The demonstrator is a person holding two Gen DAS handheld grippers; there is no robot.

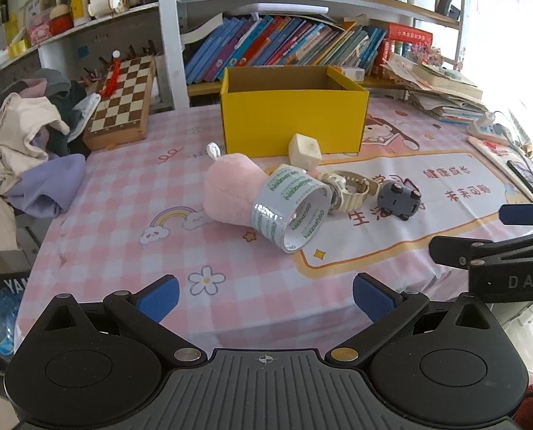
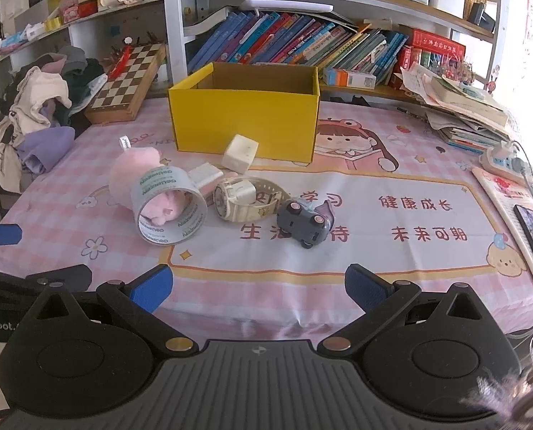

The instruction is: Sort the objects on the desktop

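Both grippers are held back at the near edge of the table, well short of the yellow box (image 2: 244, 122). The left gripper (image 1: 265, 299) is seen with its jaws spread wide and nothing between them; the right gripper (image 2: 259, 292) likewise, jaws apart and empty.

The task's things are bunched in front of the box, none yet inside it as far as can be seen. A cream cube (image 2: 240, 153) lies just in front of the box's front wall. Nearer than that, a roll of clear tape (image 2: 171, 208) is found tipped on its side, with a pink plush toy (image 2: 132, 170) pushed partly through its core. A cream wristwatch (image 2: 243, 199) lies just beside the tape, and a grey toy car (image 2: 304, 224) just beside the watch, on the side away from the tape.

Trouble is to be expected from this crowding. If the tape is pinched, the plush may be dragged along or the roll may trundle off, since it rests on its curved side. If the watch is gone for, the car could be nudged and set rolling on its wheels. The cube could be shoved against the box wall.

As for the box: open-topped, its upper inner walls are visible and bare, but its floor is hidden, so its contents cannot be told.
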